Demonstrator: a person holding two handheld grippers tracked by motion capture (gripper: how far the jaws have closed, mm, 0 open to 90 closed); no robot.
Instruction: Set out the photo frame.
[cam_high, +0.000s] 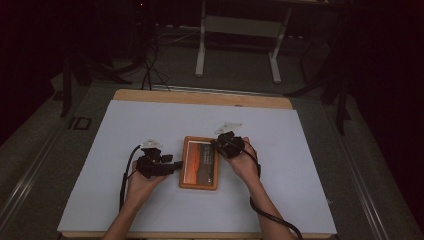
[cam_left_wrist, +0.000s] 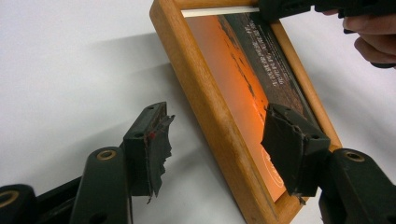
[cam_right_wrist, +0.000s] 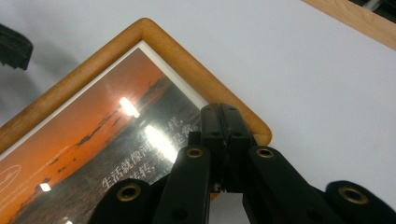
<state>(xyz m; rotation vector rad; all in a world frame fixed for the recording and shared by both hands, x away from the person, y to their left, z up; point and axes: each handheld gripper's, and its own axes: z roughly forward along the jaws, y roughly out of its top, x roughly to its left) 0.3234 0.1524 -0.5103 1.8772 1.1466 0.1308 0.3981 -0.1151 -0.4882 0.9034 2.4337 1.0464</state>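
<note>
My left gripper (cam_left_wrist: 217, 149) stands wide astride the picture frame (cam_high: 199, 162) edge, not clamped; my right gripper (cam_right_wrist: 225, 135), jaws together, rests at its far corner. Frame lies flat on the table (cam_high: 125, 150); I judge lifting not yet begun.

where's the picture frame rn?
High view: the picture frame lies flat mid-mat, between the left gripper and right gripper.
</note>
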